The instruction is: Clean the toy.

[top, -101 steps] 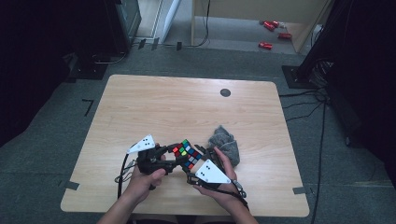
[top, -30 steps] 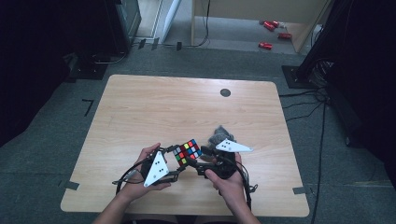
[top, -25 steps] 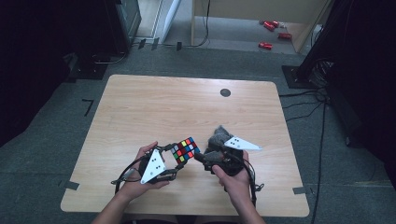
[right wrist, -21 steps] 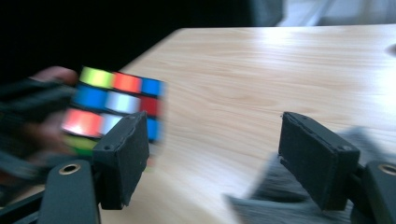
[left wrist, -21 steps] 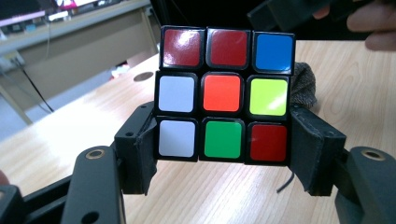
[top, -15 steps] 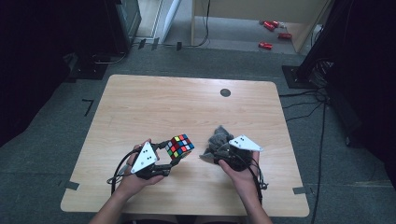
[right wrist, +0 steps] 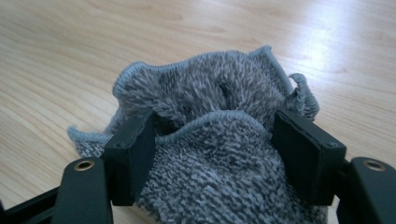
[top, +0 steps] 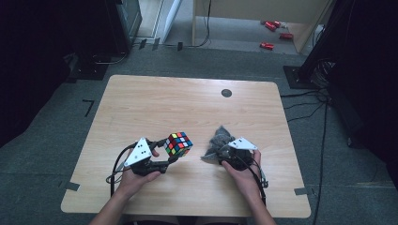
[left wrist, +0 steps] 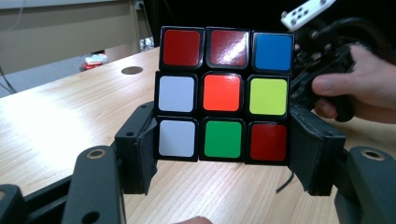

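One puzzle cube (top: 178,143) here, scrambled, held clear above the near left part of the table (top: 187,101), and the left gripper (top: 170,154) has it clamped by its bottom layer, a pad pressed flat against each side. In the left gripper view the cube (left wrist: 222,100) faces the camera square on: red, red, blue along the top, white, orange, yellow across the middle, white, green, red below.

Just to its right lies one grey terry cloth (top: 218,143), bunched up on the wood. The right gripper (top: 219,152) is down on it, and in the right gripper view its jaws have just been closing, with a thick fold of the cloth (right wrist: 219,140) bulging up between them and touching both pads.

The surface is a pale wood-grain tabletop with rounded corners and one dark round grommet (top: 226,93) near the far edge. Around it, grey carpet, dark equipment at both sides, cables on the floor at the right, and three small red things (top: 273,30) on the floor beyond.

Two hands, two grippers. The left hand (top: 136,176) comes in from the bottom edge, gripper angled up and to the right, white plate on top. The right hand (top: 244,173) reaches in low, gripper pointing left into the cloth.
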Demonstrator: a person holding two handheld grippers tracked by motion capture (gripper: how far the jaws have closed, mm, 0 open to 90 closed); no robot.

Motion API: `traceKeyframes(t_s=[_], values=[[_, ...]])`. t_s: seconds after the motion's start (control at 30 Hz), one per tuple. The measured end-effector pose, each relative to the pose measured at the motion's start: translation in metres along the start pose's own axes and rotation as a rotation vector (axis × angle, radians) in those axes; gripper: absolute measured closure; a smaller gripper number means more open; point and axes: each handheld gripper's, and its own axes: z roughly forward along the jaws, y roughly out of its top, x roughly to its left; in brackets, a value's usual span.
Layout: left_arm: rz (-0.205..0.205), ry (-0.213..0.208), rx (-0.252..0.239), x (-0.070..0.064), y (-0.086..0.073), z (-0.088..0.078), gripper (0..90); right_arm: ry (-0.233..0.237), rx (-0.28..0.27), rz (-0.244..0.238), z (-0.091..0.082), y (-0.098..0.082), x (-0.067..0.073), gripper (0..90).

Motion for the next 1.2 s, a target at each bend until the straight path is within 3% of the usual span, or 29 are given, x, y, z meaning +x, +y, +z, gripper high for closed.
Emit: traceKeyframes(t_s=[0.13,0.23,0.4,0.63,0.83,1.0,1.2], values=[[-0.029,0.034,0.008,0.003,0.000,-0.003,34.7,-0.008,0.032,-0.023,0.004,-0.003,-0.001,37.3],[-0.054,0.041,0.029,0.005,-0.001,-0.004,34.7,-0.043,0.061,-0.086,0.007,-0.007,0.002,41.2],[-0.043,0.063,0.030,0.002,0.001,-0.004,34.6,-0.101,0.071,-0.125,0.009,-0.008,0.009,44.8],[-0.037,0.067,0.036,-0.001,0.001,-0.001,34.6,-0.105,0.068,-0.123,0.008,-0.009,0.007,54.1],[-0.041,0.057,0.036,0.001,0.000,-0.003,34.7,-0.113,0.040,-0.111,0.003,-0.008,0.007,67.4],[-0.015,0.042,0.061,-0.001,-0.001,0.000,34.7,-0.037,-0.056,-0.050,-0.012,0.000,0.006,69.3],[0.038,0.031,0.121,-0.008,-0.003,0.008,34.7,0.102,-0.217,0.055,-0.043,0.019,0.015,69.2]])
